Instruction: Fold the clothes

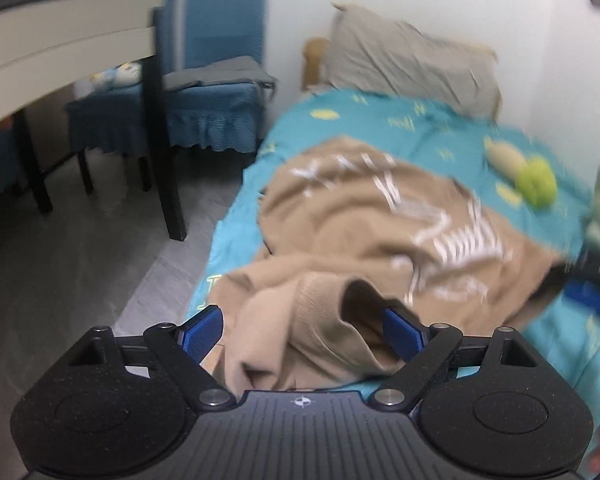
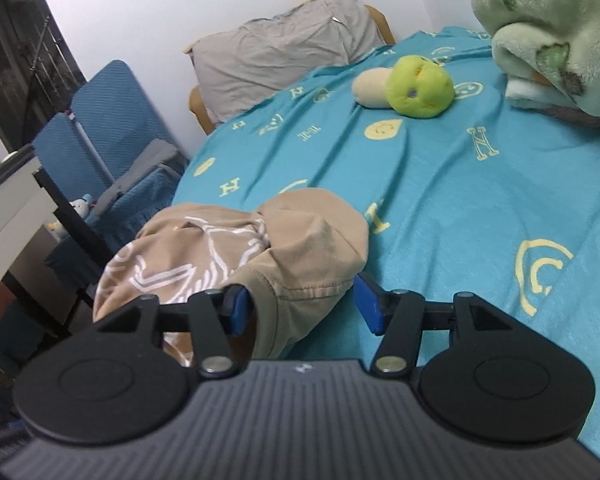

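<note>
Item one: tan shirt [image 1: 364, 232], white line print on it, crumpled on the teal bedsheet [image 2: 460, 200] near the bed's edge closest to my grippers. One ribbed opening of it gapes toward the left wrist camera.

Item two: my left gripper [image 1: 302, 332], jaws spread wide, tan cloth bunched between them; the blue pads do not press on it.

Item three: my right gripper [image 2: 306, 308], jaws partly apart, a stitched hem of the shirt lying between them and against the left pad, the right pad clear of it.

Item four: green plush toy [image 2: 420, 90] with a cream part beside it, farther up the sheet, well apart from the shirt.

Item five: grey pillow [image 2: 276, 56] at the headboard.

Item six: pale green folded blanket [image 2: 556, 36], far right.

Item seven: blue chair [image 1: 216, 68] beside the bed, grey cloth on its seat.
</note>
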